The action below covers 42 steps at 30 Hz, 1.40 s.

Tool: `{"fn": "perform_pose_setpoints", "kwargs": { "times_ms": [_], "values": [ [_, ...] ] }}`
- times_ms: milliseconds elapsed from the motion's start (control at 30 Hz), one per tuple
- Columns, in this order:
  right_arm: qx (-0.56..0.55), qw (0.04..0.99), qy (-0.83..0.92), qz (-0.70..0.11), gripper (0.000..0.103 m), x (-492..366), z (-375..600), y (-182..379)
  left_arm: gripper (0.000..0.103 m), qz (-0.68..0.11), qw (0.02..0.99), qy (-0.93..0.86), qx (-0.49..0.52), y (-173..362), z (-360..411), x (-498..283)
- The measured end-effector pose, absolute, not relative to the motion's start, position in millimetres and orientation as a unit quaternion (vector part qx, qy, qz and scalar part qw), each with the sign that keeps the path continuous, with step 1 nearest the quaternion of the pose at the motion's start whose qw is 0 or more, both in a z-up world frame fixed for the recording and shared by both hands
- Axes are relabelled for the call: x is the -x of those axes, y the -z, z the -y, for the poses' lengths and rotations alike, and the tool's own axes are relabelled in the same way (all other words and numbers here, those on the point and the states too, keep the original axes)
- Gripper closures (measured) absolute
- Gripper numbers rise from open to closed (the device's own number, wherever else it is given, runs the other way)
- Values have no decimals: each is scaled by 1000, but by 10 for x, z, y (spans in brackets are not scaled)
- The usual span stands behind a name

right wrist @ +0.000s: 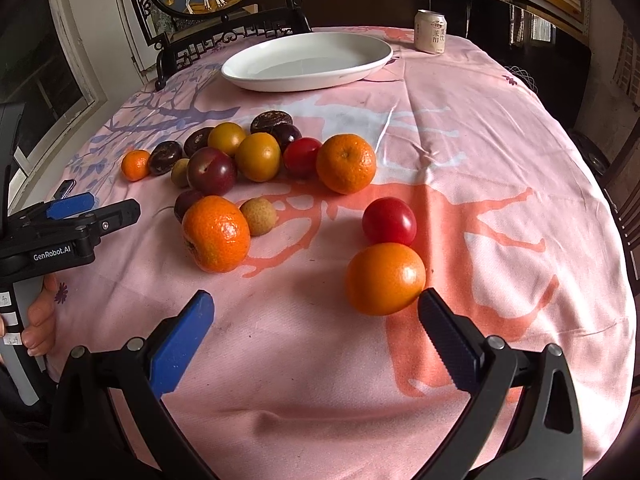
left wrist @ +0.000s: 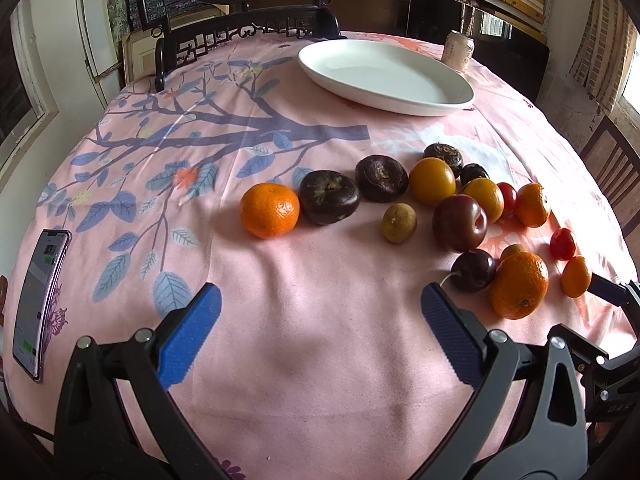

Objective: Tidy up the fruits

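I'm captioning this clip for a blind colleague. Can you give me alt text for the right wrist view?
The right gripper, jaws open and empty, hovers over a pink tablecloth just short of an orange fruit with a red fruit behind it. Further left lie more mixed fruits, and at the far edge an empty white plate and a can.

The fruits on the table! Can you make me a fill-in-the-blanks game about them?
1. The white plate has ____ fruits on it.
2. The can stands ____ the plate, at the far end of the table.
3. Both the left gripper and the right gripper are ____.
4. The fruit nearest the right gripper is coloured ____.

Missing words: no; beside; open; orange
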State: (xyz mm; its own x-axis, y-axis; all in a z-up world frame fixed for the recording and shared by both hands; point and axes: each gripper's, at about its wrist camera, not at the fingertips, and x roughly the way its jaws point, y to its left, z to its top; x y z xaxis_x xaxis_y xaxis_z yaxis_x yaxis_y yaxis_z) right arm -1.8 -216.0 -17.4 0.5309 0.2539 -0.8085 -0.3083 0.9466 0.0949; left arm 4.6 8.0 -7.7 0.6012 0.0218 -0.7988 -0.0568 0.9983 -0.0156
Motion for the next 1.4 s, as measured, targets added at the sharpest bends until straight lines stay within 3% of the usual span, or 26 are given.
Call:
{"fn": "perform_pose_setpoints", "kwargs": {
  "times_ms": [1400],
  "values": [
    [42,878,-141,-455,1,89,2155,202,2,-437,899,-31,24,64,-108,49]
  ]
}}
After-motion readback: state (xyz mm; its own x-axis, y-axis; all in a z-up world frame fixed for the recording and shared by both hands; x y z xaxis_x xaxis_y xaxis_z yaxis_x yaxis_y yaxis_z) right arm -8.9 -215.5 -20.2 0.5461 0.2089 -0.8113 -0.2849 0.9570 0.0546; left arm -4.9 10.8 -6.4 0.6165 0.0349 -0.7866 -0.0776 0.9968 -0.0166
